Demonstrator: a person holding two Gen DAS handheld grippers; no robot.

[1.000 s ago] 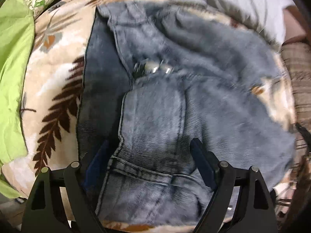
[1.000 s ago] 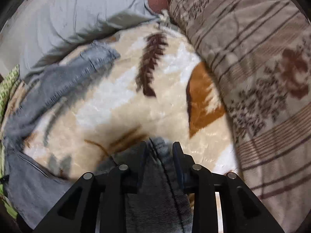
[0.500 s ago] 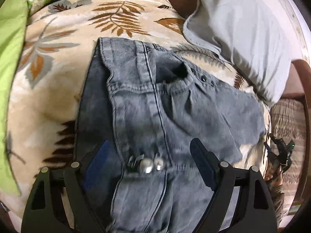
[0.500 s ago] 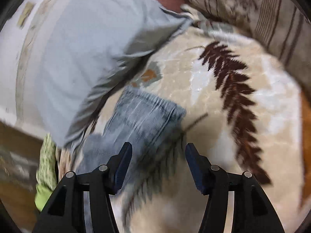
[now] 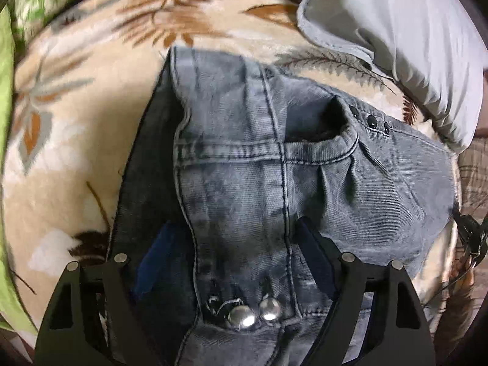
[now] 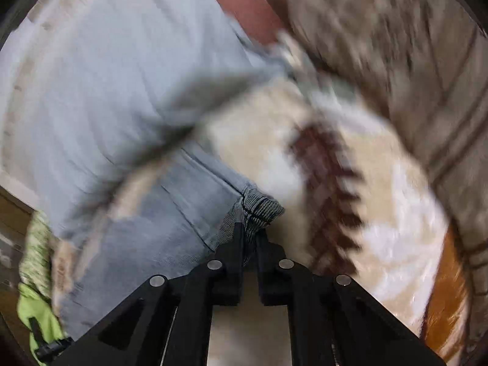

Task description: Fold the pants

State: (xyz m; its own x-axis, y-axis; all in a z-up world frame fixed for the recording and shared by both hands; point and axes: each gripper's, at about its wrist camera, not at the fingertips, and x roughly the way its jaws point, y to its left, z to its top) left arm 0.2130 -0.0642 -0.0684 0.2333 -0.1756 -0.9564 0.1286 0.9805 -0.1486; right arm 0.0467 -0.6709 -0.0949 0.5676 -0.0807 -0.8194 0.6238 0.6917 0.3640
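While right fingers (image 6: 250, 231) pinch pants (image 6: 195, 201) hem | left fingers (image 5: 235, 244) spread over waistband.

The right gripper (image 6: 250, 231) has its two black fingers (image 6: 236, 241) pinched close together on the hem of a grey-blue pants (image 6: 170, 213) leg, the ribbed cuff bunched just past the fingertips. The leg runs away to the lower left across a cream blanket (image 6: 396, 228) printed with dark brown fern leaves and an orange one at the right edge. A pale grey pillow (image 6: 106, 76) fills the upper left, its edge overlapping the denim. A brown striped cover (image 6: 411, 61) lies along the upper right. Bright green fabric (image 6: 33, 314) shows at the lower left. Most of the scene is blurred.
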